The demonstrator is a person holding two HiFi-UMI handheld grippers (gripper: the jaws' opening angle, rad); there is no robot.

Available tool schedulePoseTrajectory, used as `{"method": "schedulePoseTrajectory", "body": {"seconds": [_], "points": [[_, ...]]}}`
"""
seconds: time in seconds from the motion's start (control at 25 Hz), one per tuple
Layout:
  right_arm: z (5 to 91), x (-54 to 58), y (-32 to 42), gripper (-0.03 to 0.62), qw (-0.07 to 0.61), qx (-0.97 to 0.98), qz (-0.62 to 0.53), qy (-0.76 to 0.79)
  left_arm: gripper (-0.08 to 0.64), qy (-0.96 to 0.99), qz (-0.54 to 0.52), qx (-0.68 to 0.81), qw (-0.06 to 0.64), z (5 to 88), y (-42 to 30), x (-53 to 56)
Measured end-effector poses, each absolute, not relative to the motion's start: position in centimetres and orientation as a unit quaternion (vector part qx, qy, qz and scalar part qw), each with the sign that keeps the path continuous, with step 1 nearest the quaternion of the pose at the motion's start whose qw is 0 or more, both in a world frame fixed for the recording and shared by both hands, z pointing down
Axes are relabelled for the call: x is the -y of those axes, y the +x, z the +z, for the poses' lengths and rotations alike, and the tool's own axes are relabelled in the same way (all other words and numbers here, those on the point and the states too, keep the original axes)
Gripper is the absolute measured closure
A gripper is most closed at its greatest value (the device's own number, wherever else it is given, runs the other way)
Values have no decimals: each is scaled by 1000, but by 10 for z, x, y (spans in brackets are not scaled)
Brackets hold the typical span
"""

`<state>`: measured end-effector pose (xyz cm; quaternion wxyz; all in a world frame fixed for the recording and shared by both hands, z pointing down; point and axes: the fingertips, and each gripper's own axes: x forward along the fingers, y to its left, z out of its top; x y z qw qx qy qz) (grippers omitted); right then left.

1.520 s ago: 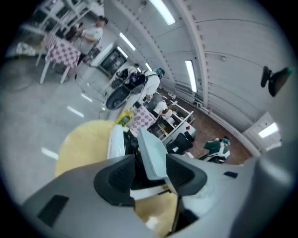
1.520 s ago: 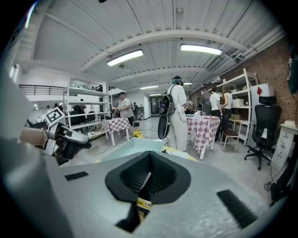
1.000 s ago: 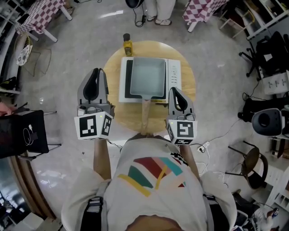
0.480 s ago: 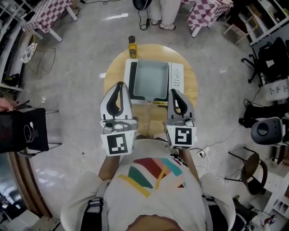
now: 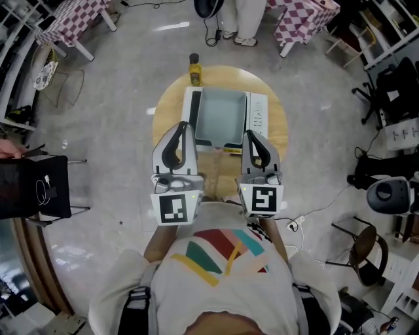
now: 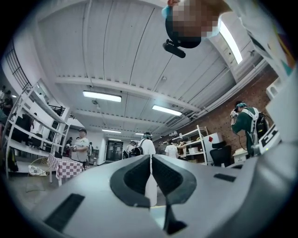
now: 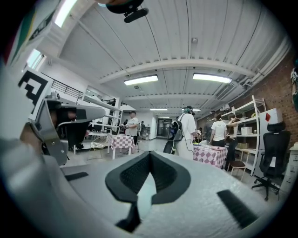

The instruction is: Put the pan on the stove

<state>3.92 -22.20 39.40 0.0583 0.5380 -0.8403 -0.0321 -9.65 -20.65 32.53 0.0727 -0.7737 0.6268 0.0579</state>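
Observation:
A square grey pan sits on the white stove on the round wooden table; its wooden handle points toward me. Both grippers are raised in front of my chest, apart from the pan and tilted up toward the ceiling. My left gripper stands left of the handle, and its jaws are shut with nothing between them. To the right of the handle is my right gripper, also shut and holding nothing.
A yellow bottle stands at the table's far edge behind the stove. A black bag is at the left, checkered tables and a person's legs at the back, chairs at the right.
My left gripper has swung in from the left to beside the pan handle. The right gripper has barely moved. The pan stays on the stove.

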Motion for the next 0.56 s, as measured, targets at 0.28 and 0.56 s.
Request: {"method": "schedulePoseTrajectory", "body": {"seconds": [0.28,0.56], "points": [[392,219,45,598,52,840,-26,539,548,-773,56,-627,78,323,-91,204],[390,207,41,598,44,848,-12,528,548,-763,58,-640,77,320,-95,194]]}}
